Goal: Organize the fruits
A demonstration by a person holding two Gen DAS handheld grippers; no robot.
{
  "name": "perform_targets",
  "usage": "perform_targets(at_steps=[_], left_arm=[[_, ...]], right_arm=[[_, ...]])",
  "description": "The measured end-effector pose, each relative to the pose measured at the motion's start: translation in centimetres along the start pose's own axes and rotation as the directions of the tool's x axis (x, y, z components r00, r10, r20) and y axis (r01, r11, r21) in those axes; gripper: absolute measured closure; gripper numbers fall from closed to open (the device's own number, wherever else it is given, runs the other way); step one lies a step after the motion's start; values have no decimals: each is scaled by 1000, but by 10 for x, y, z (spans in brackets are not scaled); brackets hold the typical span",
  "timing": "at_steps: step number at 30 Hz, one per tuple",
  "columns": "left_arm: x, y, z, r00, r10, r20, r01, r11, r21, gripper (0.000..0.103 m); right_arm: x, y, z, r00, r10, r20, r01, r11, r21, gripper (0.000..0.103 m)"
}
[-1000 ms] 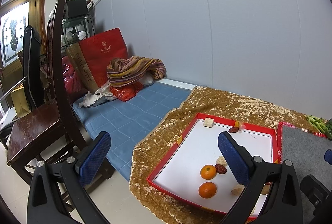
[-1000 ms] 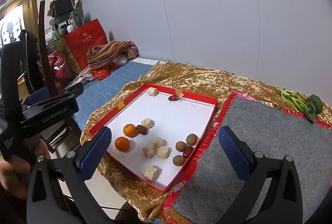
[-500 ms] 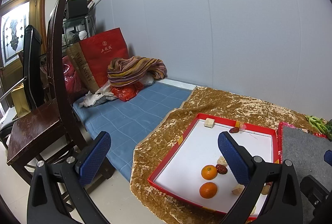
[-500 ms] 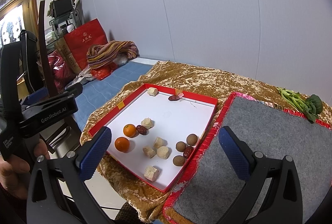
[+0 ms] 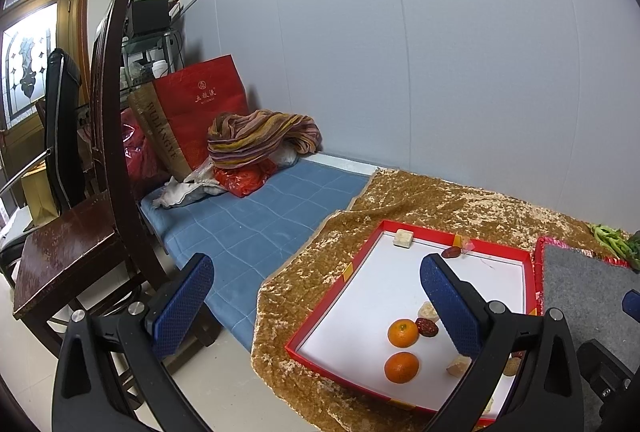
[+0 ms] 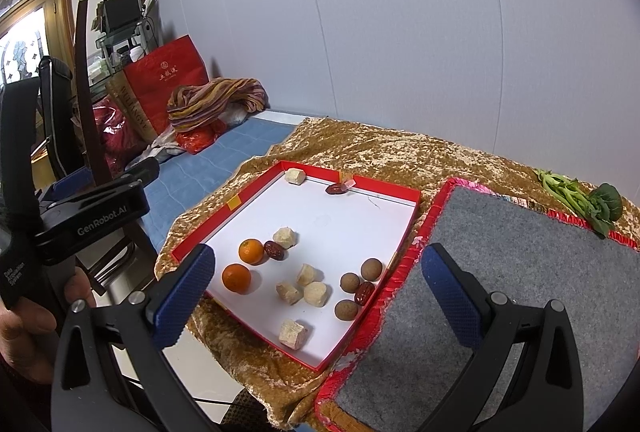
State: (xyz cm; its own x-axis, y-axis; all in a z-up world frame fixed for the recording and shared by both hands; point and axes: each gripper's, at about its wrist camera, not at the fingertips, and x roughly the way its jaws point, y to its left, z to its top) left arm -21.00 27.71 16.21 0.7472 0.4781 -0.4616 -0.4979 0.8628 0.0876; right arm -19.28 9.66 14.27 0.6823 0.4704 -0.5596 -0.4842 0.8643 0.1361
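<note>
My right gripper hangs above the near edge of the table with its blue pads spread wide and nothing between them. Just past my left pad lie two oranges, one behind the other, inside the red tray with the white floor. Straight ahead between my fingers sit pale chunks, three brown round fruits and a red date touching two of them; another date lies against the farther orange, and a third rests at the tray's far wall beside a lone chunk. Under my right finger spreads a gray felt mat with a red fringe, just beside the tray; leafy greens lie beyond its far corner on the gold cloth.

My left gripper is held off to the left, its jaws likewise wide apart and empty, its left pad over the floor and a blue mattress, its right pad over the tray. The oranges sit below and just left of that pad. Farther left stands a dark wooden chair.
</note>
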Motion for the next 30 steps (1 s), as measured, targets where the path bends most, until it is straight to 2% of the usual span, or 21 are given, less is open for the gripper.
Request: perform_targets(at_steps=[30], left_arm=[[-1,1,0,1000,4,1,-4,1000,-6,0]], right_arm=[[2,3,-1,1000,1,-1,-1,1000,-2,0]])
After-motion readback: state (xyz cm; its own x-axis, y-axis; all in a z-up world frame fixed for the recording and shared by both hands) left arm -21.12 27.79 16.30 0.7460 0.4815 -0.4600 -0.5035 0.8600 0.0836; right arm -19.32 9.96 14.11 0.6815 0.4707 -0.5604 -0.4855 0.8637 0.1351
